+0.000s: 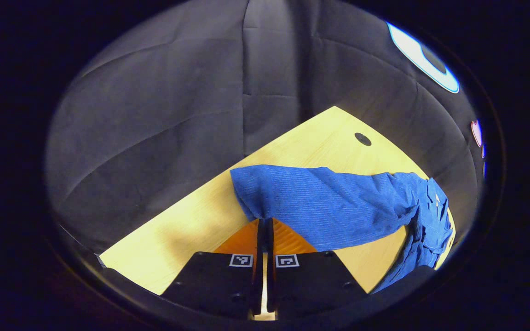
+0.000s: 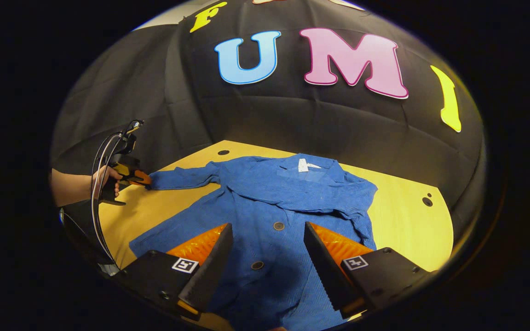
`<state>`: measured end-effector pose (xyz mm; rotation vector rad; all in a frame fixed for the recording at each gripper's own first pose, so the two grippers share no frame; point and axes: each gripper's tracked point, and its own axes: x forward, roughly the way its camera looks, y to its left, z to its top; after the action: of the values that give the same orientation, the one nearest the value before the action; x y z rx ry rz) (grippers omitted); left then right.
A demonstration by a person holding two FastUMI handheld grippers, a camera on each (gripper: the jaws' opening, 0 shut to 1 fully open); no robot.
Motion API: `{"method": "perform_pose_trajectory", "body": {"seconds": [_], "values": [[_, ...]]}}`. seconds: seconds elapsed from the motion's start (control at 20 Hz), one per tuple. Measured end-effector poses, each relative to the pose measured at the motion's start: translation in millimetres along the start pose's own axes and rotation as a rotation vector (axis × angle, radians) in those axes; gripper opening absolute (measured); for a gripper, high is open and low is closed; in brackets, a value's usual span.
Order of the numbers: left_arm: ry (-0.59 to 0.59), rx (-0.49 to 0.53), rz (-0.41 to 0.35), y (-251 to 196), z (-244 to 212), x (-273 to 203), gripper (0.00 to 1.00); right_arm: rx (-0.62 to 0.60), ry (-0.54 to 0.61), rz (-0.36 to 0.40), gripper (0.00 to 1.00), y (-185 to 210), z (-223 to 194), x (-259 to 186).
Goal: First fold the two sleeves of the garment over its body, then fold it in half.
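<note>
Gripping sleeve, table holes nearby

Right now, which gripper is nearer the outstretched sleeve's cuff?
Left. The left gripper is shut on the sleeve at its cuff; the right gripper hovers open over the garment's buttoned front, away from that cuff.

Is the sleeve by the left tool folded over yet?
Not yet. The sleeve lies stretched out on the table, the left tool pinching its cuff.

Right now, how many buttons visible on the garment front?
2: one button mid-body, another button below it, between the right gripper fingers. More may be hidden under the folded sleeve.
</note>
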<state>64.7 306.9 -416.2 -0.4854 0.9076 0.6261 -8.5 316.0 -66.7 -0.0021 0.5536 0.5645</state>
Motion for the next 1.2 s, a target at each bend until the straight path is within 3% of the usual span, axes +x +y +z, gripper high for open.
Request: {"method": "perform_pose_trajectory", "body": {"seconds": [0.3,0.6,0.9,1.2], "values": [[-0.152,0.123,-0.064,-80.3,42.9,-46.3,0.01,0.018,0.017,-0.037,0.98,-20.4,-12.0,-8.4],[-0.239,0.254,-0.294,-228.2,58.6,-94.5,0.01,0.073,0.035,-0.127,0.98,-63.4,-25.9,-18.7],[-0.214,0.458,-0.460,-364.7,-2.9,-105.0,0.01,0.158,0.021,-0.192,0.98,-100.1,-38.8,-34.7],[-0.133,0.490,-0.636,-484.6,-71.1,-120.7,0.00,0.117,0.007,-0.323,0.98,-164.9,-49.2,-56.0]]}}
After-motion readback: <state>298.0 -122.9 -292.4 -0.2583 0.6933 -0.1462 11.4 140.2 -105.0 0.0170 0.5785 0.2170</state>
